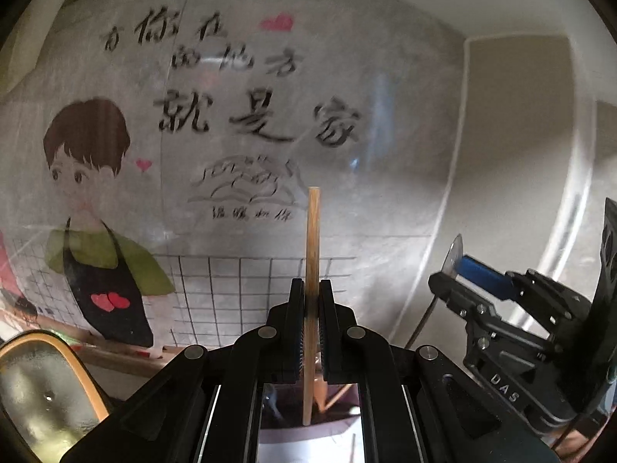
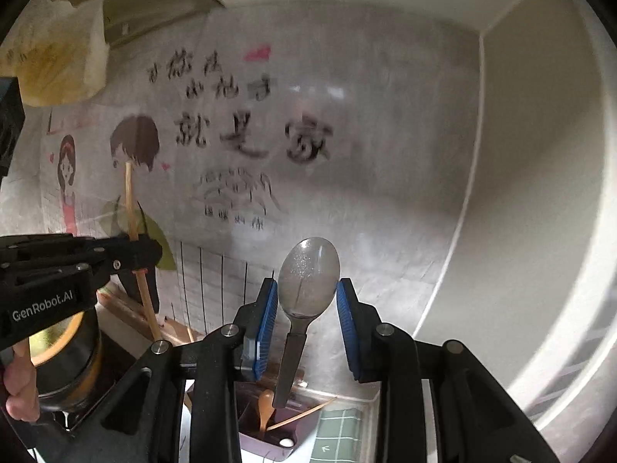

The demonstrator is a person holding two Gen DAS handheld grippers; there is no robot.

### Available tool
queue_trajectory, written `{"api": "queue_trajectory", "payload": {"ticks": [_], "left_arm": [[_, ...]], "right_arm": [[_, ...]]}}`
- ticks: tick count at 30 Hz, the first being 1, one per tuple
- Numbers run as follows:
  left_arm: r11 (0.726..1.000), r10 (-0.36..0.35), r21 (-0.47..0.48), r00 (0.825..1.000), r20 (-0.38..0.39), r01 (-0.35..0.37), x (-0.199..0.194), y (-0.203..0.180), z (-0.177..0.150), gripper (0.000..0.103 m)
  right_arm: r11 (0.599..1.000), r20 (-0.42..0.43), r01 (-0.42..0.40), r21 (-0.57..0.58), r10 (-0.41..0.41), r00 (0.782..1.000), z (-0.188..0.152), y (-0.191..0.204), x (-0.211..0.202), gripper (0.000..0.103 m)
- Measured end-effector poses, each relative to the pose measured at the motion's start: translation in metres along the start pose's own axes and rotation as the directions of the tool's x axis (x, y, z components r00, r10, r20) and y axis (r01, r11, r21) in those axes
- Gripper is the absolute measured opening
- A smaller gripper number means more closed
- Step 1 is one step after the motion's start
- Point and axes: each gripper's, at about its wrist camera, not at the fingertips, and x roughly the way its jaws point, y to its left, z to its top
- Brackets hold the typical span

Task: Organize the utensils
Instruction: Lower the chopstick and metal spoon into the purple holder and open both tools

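My left gripper (image 1: 311, 289) is shut on a wooden chopstick (image 1: 313, 231) that stands upright, one end above the jaws and the other below. In the right wrist view the same gripper (image 2: 135, 254) holds the chopstick (image 2: 130, 200) at the left. My right gripper (image 2: 308, 293) is shut on a metal spoon (image 2: 308, 274); its blue pads (image 2: 266, 308) press on the edges of the bowl, and the handle hangs down. The left wrist view shows that gripper (image 1: 459, 274) edge-on with the spoon (image 1: 453, 256). Both grippers are held high in front of the wall.
Below lies a purple organizer tray (image 2: 254, 440) holding a wooden spoon (image 2: 265, 405) and a thin stick (image 2: 304, 414), beside a green grid mat (image 2: 339, 432). A dark pot with a gold rim (image 2: 65, 347) stands at the left, near a hand (image 2: 19, 386). A cartoon wall sticker (image 1: 96, 270) faces me.
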Motion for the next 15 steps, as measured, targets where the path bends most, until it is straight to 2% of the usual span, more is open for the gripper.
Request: {"api": "queue_trajectory", "payload": {"ticks": [4,8,12,15], "left_arm": [[1.0,0.007,-0.014,0.999,-0.045,-0.008,0.034,0.005,-0.018,0.007],[0.999,0.005,-0.032,0.997,-0.071,-0.008,0.067,0.009,-0.038,0.007],[1.0,0.013,-0.027,0.994,-0.109,-0.016,0.098,0.009,-0.059,0.007],[1.0,0.011,-0.022,0.986,-0.168,-0.015,0.121,0.01,-0.077,0.007]], "right_arm": [[0.998,-0.069,-0.039,0.046,0.042,0.997,-0.028,-0.004,0.041,0.028],[0.998,-0.125,-0.044,0.05,0.05,0.991,-0.056,-0.001,0.076,0.028],[0.997,-0.188,-0.048,0.056,0.058,0.98,-0.085,0.001,0.107,0.028],[0.995,-0.249,-0.06,0.076,0.078,0.965,-0.112,0.005,0.131,0.028]]}}
